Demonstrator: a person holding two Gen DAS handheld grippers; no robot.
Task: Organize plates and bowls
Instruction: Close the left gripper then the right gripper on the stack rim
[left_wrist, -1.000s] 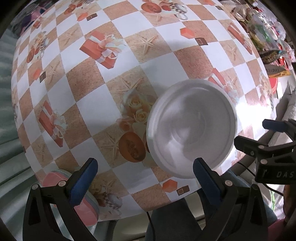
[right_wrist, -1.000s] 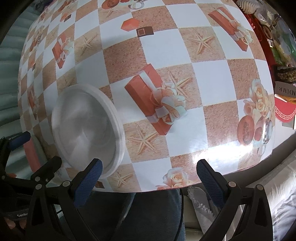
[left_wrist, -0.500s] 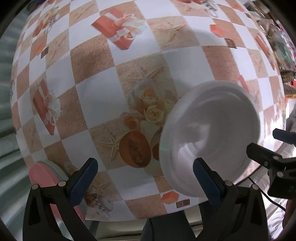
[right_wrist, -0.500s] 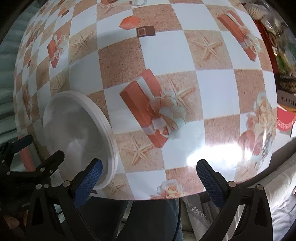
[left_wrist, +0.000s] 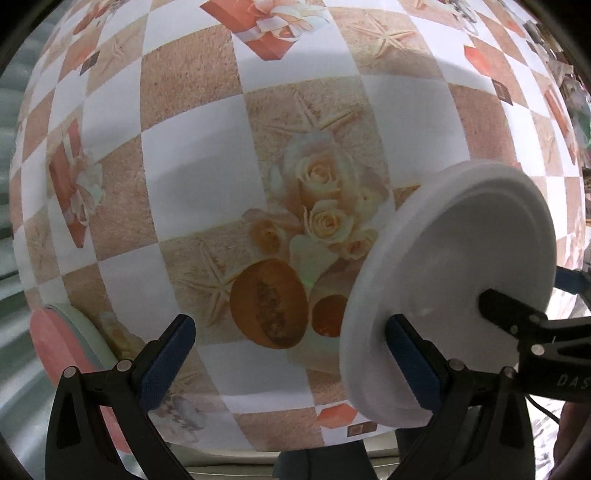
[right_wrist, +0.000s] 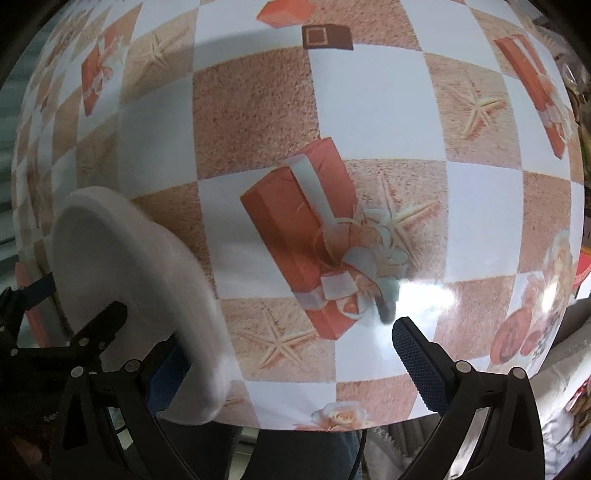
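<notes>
A white plate lies on the checked tablecloth near the table's front edge, right of my left gripper. The left gripper is open and empty; its right fingertip overlaps the plate's near rim. The same plate shows at the left in the right wrist view. My right gripper is open and empty; its left fingertip is by the plate's rim. A pink and pale green plate sits at the table's left front corner.
The table edge runs just in front of both grippers. Cluttered packages lie beyond the table's right side. The tablecloth stretches back with printed boxes and roses.
Both grippers have moved lower and closer to the table. The white plate now sits further right in the left view and further left in the right view, between the two grippers.
</notes>
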